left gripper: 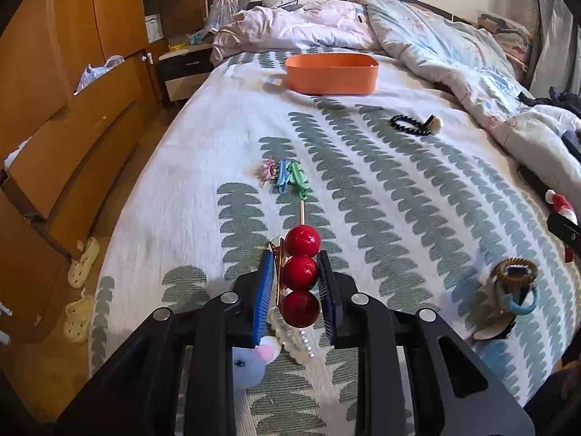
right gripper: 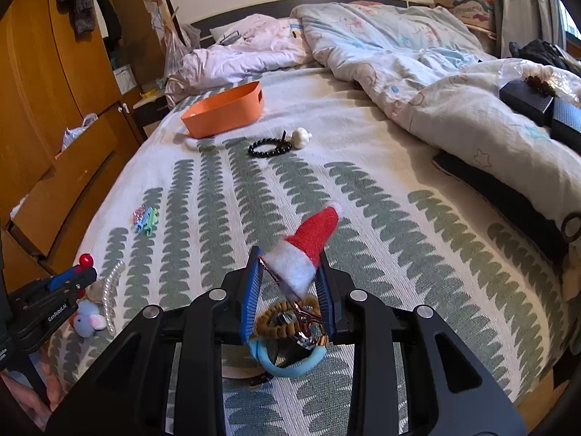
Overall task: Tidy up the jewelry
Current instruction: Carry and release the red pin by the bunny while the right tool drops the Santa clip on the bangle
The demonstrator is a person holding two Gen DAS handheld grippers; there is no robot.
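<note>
Both tools are loaded, so the step in hand looks like the carry to the box. The left tool [left gripper: 294, 283] is clamped on a red bead clip [left gripper: 300, 276], three glossy balls stacked between its blue pads, held above the bed [left gripper: 417, 196]. Below it lie a pearl clip [left gripper: 301, 341] and a small plush mouse [left gripper: 254, 361]. The right tool [right gripper: 290, 283] pinches a Santa hat clip [right gripper: 308, 243], the red felt tip sticking out ahead of the pads. Directly under it rests a heap of hair ties [right gripper: 287, 330], brown and blue, not gripped.

Further out on the bed sit a bunch of pastel clips [left gripper: 287, 178], then a black bracelet [left gripper: 408, 125] with a white pompom beside it. Well beyond, near the rumpled duvet, stands the orange box [left gripper: 332, 72], apparently the place for the pieces.

The next move, as I judge it, calls for reaching both tools forward over the loose items without brushing them, bringing each above the box's rim, then opening to drop the clips inside.
</note>
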